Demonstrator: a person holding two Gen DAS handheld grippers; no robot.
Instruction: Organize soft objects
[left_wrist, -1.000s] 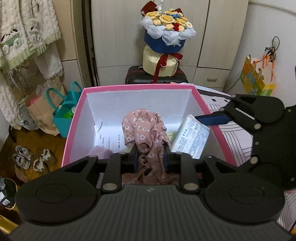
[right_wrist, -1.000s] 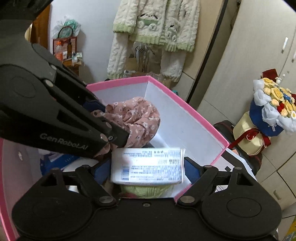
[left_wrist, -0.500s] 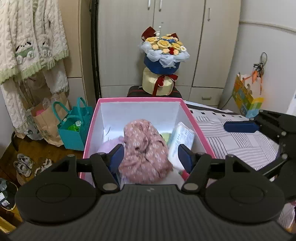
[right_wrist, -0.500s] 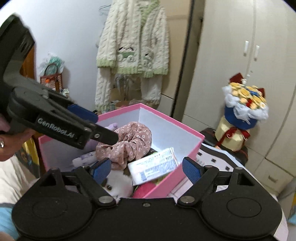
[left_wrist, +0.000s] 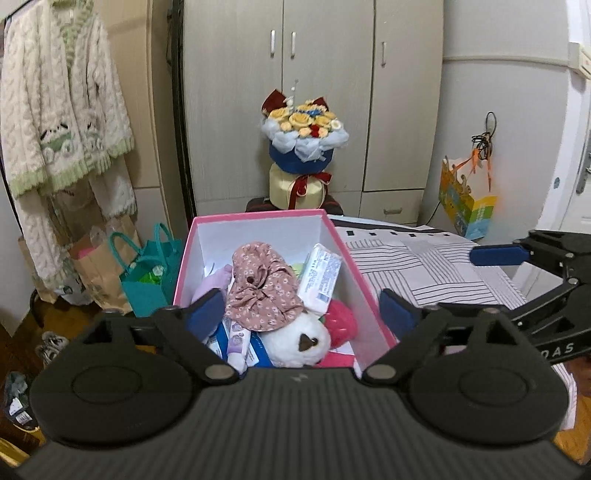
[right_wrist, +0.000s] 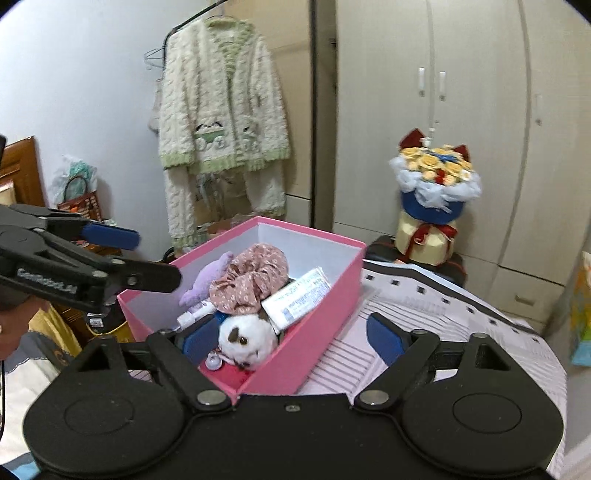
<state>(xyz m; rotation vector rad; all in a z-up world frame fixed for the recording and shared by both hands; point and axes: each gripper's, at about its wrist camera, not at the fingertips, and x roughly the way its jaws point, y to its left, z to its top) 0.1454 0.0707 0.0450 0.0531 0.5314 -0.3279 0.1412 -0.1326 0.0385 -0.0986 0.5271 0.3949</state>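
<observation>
A pink box (left_wrist: 347, 258) with white inner walls stands at the edge of the bed. In it lie a pink floral cloth (left_wrist: 262, 288), a white tissue pack (left_wrist: 319, 277), a white plush toy (left_wrist: 295, 339) and a purple plush (left_wrist: 214, 280). My left gripper (left_wrist: 301, 312) hovers above the box's near end, its jaws opening with nothing pressed between them. From the right side, my right gripper (right_wrist: 291, 338) looks onto the same box (right_wrist: 317, 325), cloth (right_wrist: 251, 277) and pack (right_wrist: 299, 297). Its jaws are opening too, and they hold nothing.
A striped sheet (left_wrist: 424, 266) covers the bed to the right of the box. A flower bouquet (left_wrist: 304, 136) stands on a dark case behind it, before the wardrobe. Teal and paper bags (left_wrist: 147, 273) sit on the floor at left, under a hanging knit cardigan (left_wrist: 62, 122).
Both grippers have drawn back and up out of the box. The left one let go of the floral cloth and the right one let go of the tissue pack; both lie in the box.
</observation>
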